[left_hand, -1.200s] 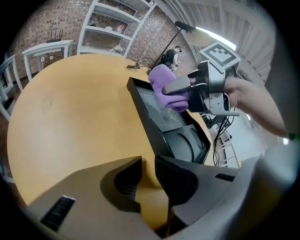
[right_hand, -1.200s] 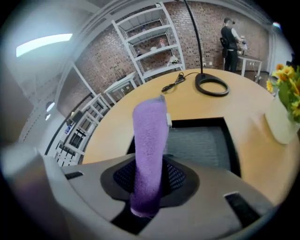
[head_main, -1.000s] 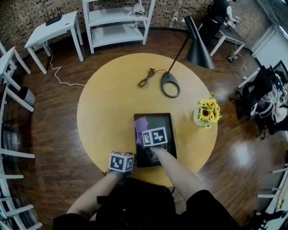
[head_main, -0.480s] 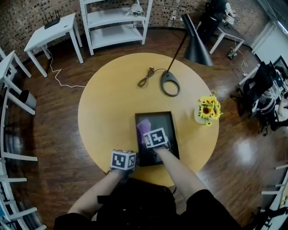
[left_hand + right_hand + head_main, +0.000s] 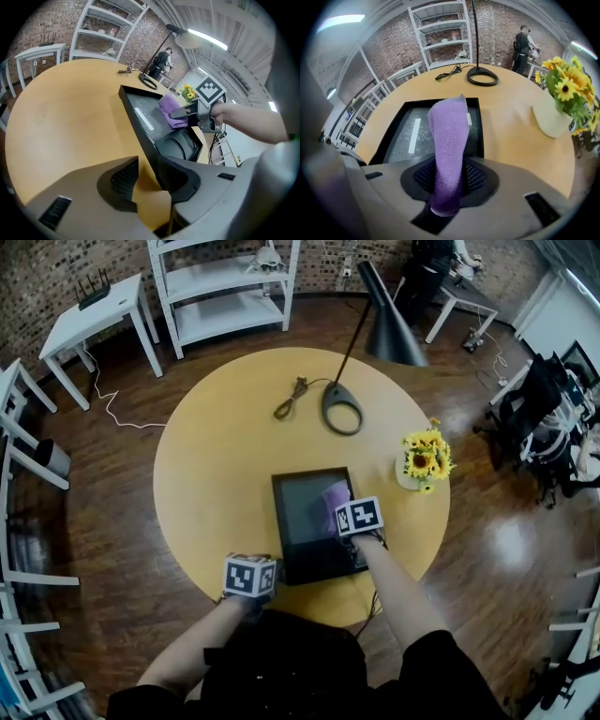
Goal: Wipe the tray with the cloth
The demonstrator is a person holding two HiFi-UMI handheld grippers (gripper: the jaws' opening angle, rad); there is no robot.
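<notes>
A black rectangular tray [image 5: 302, 514] lies on the near part of the round yellow table [image 5: 216, 465]. My right gripper [image 5: 359, 518] is shut on a purple cloth [image 5: 336, 493], which hangs out in front of the jaws [image 5: 449, 136] over the tray's far right part [image 5: 401, 136]. My left gripper [image 5: 253, 577] is at the tray's near left corner. Its jaws [image 5: 147, 176] stand apart, with the tray's rim [image 5: 140, 117] running up to the right-hand jaw and bare table showing between the pads. The left gripper view also shows the cloth [image 5: 169, 105] and the right gripper [image 5: 197, 115].
A vase of sunflowers [image 5: 419, 460] stands just right of the tray. A floor-style lamp's base [image 5: 341, 409], its black shade [image 5: 389, 329] and a coiled cord [image 5: 289, 395] are on the far half of the table. White shelving and small tables ring the room.
The right gripper has carried the cloth from the tray's left side across to its right side. The left gripper stays at the near left corner, and the tray has not shifted.
</notes>
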